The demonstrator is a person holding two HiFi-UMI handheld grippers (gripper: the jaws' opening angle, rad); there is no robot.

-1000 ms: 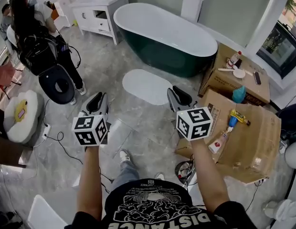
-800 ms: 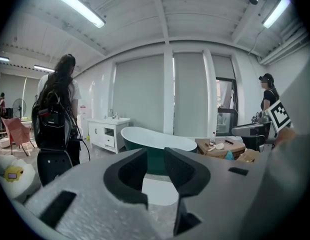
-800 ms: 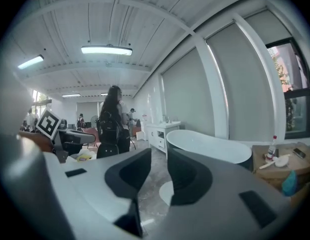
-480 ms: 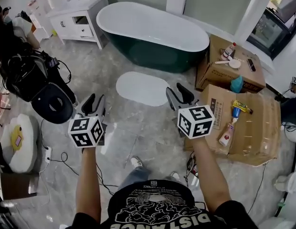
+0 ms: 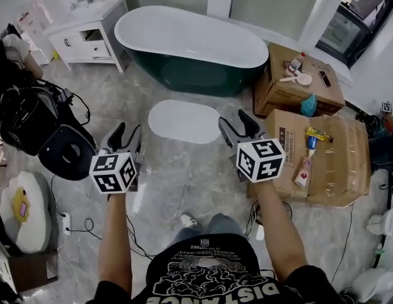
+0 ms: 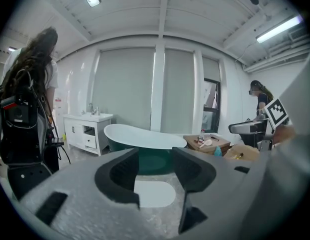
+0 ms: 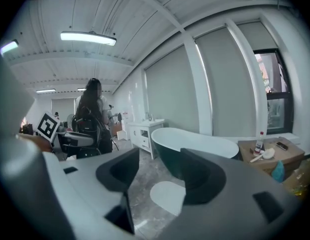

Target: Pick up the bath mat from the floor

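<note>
Mat (image 5: 186,121) in the head view lies flat on the floor (image 5: 177,170) before the tub (image 5: 190,43), at 1 o'clock of the left hand-held gripper (image 5: 125,132) and 11 o'clock of the right hand-held gripper (image 5: 239,120), both well short of it, so close in low toward its near edge. Left gripper view: the jaws have just been opening and stand moderately apart and empty, with the mat framed between them. Right gripper view: likewise opening and empty; I would slide one jaw under the thin rim.

Glossy marble floor (image 5: 177,170), cardboard boxes (image 5: 329,163)
</note>
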